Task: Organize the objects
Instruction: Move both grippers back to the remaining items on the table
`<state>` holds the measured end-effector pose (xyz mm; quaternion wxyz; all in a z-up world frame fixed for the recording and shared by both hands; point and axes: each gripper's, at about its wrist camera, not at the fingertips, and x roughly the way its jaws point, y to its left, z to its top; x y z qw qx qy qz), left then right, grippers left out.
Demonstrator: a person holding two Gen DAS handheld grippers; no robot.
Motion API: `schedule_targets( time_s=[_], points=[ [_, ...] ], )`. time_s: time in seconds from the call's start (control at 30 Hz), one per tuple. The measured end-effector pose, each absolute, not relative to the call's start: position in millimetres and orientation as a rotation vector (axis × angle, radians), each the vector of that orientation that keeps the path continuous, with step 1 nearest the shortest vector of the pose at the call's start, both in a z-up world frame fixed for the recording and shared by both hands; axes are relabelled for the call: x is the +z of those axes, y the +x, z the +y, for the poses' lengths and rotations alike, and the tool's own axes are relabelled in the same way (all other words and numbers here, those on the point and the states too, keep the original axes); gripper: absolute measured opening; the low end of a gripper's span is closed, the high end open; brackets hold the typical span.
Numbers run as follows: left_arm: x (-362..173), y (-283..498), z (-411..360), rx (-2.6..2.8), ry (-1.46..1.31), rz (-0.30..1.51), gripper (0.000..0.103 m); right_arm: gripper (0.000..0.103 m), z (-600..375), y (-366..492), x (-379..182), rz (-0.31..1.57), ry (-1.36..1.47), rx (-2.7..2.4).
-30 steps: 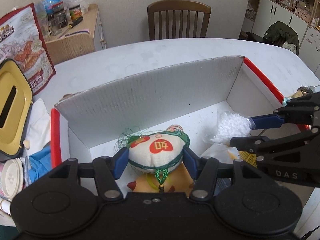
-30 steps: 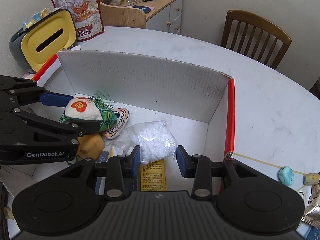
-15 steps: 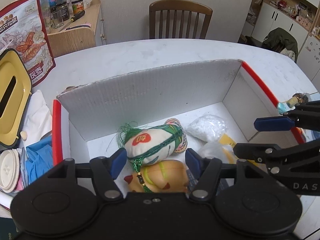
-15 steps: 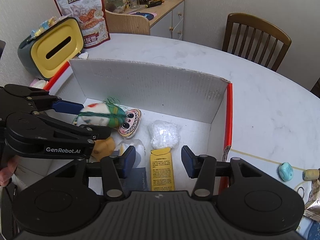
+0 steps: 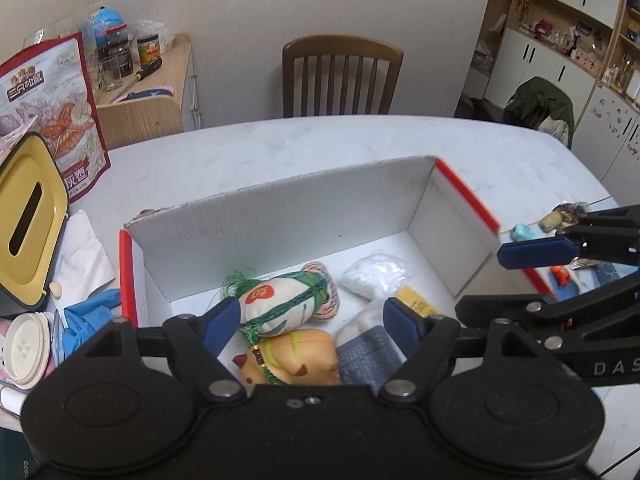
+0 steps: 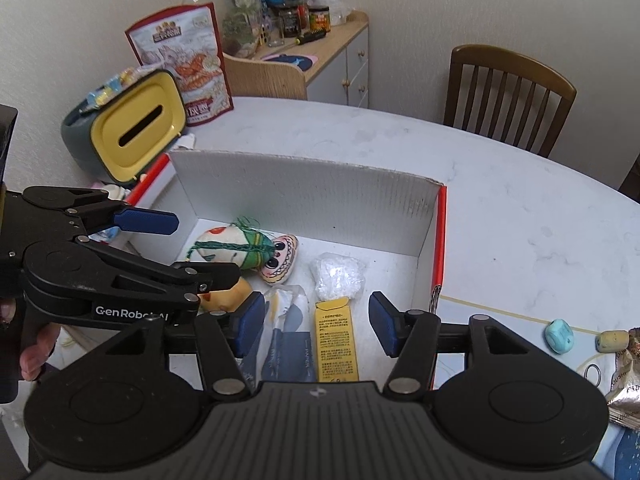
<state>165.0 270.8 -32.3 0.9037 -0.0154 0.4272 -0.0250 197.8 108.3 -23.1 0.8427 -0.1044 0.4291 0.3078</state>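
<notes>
A white cardboard box with red edges [image 5: 280,220] [image 6: 304,196] stands open on the table. Inside lie a white stuffed pouch with green cord [image 5: 276,306] [image 6: 230,248], a yellow toy [image 5: 296,358], a white bag of pellets [image 5: 376,276] [image 6: 338,274], a yellow packet [image 6: 335,340] and a grey booklet [image 5: 366,360]. My left gripper [image 5: 310,322] is open and empty above the pouch. My right gripper [image 6: 314,326] is open and empty above the yellow packet.
A yellow-lidded bin [image 5: 24,216] [image 6: 132,132], a snack bag [image 5: 52,112], tissues and blue gloves [image 5: 86,316] lie left of the box. A cyan bead [image 6: 559,335] and tan bead [image 6: 610,340] on a cord lie to the right. A chair [image 5: 340,76] stands behind the table.
My left gripper let go of the stuffed pouch, which now lies in the box. My right gripper let go of the pellet bag. Both opened and drew back upward.
</notes>
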Motion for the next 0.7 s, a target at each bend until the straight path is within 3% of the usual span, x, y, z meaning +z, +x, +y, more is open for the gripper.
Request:
schedule_targets(
  time_s=[0.47,0.7],
  points=[
    [1.2,139.3,244.4,-0.096,-0.044,0.802,0.086,0.062,68.4,169.8,10.4,0.843,-0.152,0.692],
    [12.8,131.6,212.5,-0.103,-0.041,0.769,0.094,0.068,35.2,162.8,19.4,0.815,-0.137,0.712]
  ],
)
